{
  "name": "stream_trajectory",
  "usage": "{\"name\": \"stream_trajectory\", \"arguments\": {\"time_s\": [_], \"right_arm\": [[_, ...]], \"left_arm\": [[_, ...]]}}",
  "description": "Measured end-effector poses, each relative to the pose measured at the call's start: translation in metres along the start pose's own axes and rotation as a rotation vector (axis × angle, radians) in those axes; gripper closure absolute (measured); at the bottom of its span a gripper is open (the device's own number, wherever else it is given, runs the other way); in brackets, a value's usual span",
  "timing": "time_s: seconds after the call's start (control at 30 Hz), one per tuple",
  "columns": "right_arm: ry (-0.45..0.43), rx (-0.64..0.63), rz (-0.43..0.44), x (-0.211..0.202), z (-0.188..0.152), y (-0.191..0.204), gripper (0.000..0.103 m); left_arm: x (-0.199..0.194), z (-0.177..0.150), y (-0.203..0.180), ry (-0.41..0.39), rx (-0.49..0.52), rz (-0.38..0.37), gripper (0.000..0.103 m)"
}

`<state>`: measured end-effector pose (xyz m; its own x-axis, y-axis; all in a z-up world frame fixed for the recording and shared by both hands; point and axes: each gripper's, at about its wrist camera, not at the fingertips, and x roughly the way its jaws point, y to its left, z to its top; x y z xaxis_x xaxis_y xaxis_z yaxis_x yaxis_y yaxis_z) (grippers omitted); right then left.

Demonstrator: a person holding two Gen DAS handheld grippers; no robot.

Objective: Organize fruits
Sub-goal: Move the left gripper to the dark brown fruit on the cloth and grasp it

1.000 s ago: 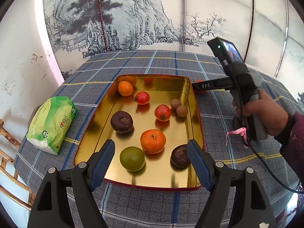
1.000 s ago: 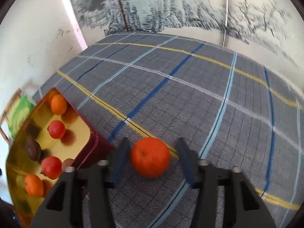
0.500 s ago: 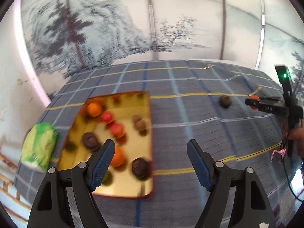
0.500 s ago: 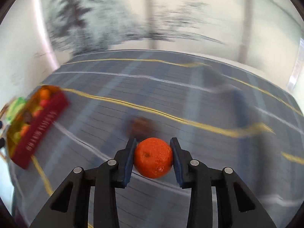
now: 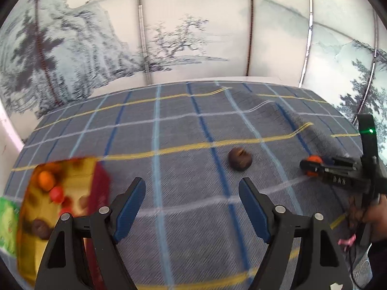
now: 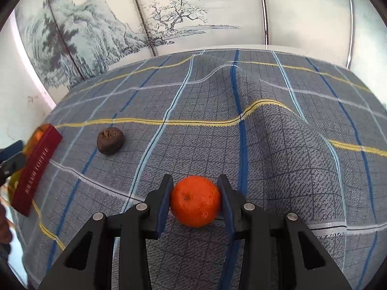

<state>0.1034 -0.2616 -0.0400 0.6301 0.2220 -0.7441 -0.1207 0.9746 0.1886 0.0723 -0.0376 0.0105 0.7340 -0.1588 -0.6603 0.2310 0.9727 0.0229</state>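
My right gripper (image 6: 195, 199) is shut on an orange tangerine (image 6: 195, 200) and holds it just above the plaid cloth; it also shows in the left wrist view (image 5: 312, 165) at the right. A dark brown wrinkled fruit (image 6: 110, 140) lies loose on the cloth to its left, and it shows in the left wrist view (image 5: 240, 158) ahead and right of my left gripper (image 5: 192, 207). That gripper is open and empty. The gold tray with red sides (image 5: 98, 181) holds several fruits at the far left.
The cloth has a raised fold (image 6: 241, 89) behind the tangerine. A green packet (image 5: 7, 224) lies left of the tray. The tray's red end wall (image 6: 36, 166) shows at the left edge of the right wrist view. A painted wall stands behind the table.
My right gripper closed on the tangerine and carried it right, away from the tray. My left gripper swung right, from over the tray to the open cloth.
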Motion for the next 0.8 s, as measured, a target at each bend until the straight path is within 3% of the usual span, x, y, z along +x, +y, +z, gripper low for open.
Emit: {"name": "stream_trajectory", "arguments": {"time_s": [0.33, 0.47, 0.63, 0.67, 0.73, 0.8], "right_arm": [[0.002, 0.022, 0.068, -0.001, -0.002, -0.004, 0.064], [-0.001, 0.046, 0.092, -0.001, -0.003, -0.010, 0.064], [-0.002, 0.050, 0.097, -0.002, -0.004, -0.011, 0.064], [-0.002, 0.052, 0.099, -0.002, -0.004, -0.011, 0.064], [-0.006, 0.062, 0.103, -0.002, -0.003, -0.012, 0.064], [-0.007, 0.070, 0.105, -0.002, -0.003, -0.012, 0.064]], "left_arm": [[0.067, 0.018, -0.045, 0.046, 0.099, -0.118, 0.028], [0.085, 0.019, -0.058, 0.060, 0.179, -0.111, 0.030], [0.116, 0.017, -0.063, 0.159, 0.219, -0.144, 0.061], [0.115, 0.019, -0.058, 0.147, 0.186, -0.180, 0.065], [0.119, 0.020, -0.052, 0.156, 0.150, -0.196, 0.066], [0.118, 0.018, -0.052, 0.153, 0.140, -0.163, 0.066]]}}
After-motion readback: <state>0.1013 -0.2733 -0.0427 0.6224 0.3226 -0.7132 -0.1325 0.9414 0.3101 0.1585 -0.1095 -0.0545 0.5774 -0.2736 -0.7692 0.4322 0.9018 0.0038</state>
